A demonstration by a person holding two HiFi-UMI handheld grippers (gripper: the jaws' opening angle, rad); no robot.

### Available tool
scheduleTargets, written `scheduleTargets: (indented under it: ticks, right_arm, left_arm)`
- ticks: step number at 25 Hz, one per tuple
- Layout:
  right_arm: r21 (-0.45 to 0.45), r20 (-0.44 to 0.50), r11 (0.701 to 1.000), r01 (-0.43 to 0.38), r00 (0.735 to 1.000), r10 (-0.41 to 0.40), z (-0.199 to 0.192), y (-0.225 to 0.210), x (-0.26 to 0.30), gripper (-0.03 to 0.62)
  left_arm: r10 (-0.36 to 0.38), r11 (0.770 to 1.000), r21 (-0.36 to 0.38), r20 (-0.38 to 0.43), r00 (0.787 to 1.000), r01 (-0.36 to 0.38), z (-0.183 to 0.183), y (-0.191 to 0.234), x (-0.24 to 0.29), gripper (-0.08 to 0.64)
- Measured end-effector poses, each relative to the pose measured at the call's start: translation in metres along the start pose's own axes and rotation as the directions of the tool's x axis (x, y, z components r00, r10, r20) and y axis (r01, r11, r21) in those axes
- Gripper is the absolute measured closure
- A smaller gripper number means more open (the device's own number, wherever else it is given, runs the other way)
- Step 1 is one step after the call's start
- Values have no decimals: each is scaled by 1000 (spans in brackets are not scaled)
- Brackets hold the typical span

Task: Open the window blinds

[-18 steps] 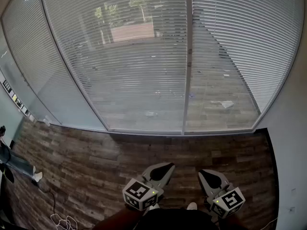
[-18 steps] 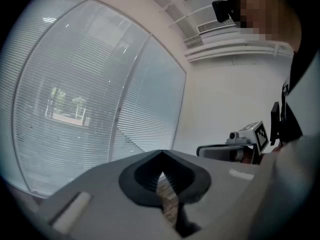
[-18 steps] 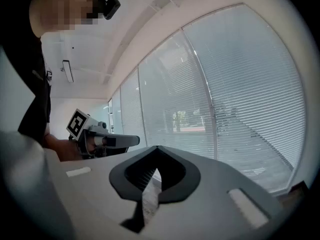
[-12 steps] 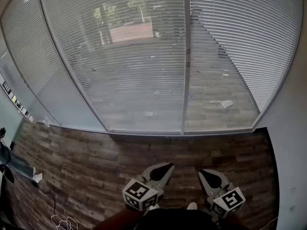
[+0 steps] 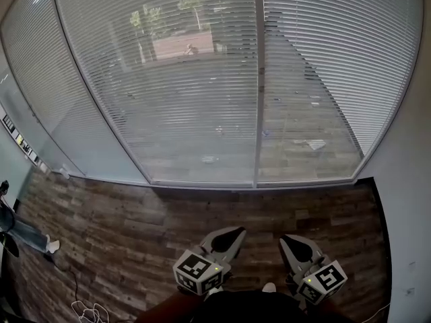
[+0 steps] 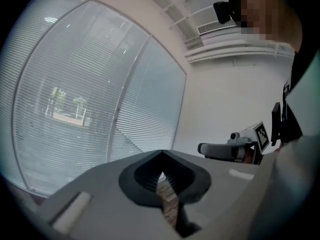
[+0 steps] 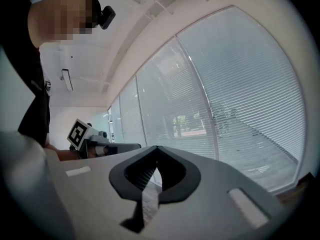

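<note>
Before the window, nothing begun: the white slatted window blinds [image 5: 168,93] hang fully lowered over the tall glass panes ahead of me, reaching down to the sill on both sides of the pale upright window post [image 5: 256,79]; the slats are tilted enough that trees and paving show faintly through, but no blind is raised, so by my reckoning the whole job is left. I can make out no cord or wand from here (the control may lie along the post or at an edge; too fine to tell). My left tongs [image 5: 236,233] and right tongs [image 5: 285,240] are held low and close to my body, side by side above the dark wood-plank floor [image 5: 101,221], points aimed toward the glass and well apart from it; each pair is closed tip to tip on nothing, with only floor showing through the slit behind the tips. As I judge it, the next move calls for stepping in and finding the control.
</note>
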State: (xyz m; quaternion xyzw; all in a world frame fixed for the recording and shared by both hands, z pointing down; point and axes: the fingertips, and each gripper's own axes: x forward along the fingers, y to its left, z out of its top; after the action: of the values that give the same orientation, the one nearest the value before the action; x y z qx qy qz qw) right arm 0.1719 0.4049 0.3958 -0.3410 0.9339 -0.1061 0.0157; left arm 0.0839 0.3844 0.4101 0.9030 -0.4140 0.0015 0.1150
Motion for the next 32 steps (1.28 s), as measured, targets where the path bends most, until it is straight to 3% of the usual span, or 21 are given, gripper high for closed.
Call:
scheduleTargets:
  ticks: [15, 32]
  right_arm:
    - [-10, -19, 998, -63, 998, 63, 2, -19, -21, 566]
    - [19, -20, 989, -144, 989, 144, 3, -79, -89, 566]
  left_arm:
    - [78, 997, -22, 1, 997, -78, -1, -23, 12, 560]
    - [146, 989, -35, -23, 989, -147, -21, -99, 61, 558]
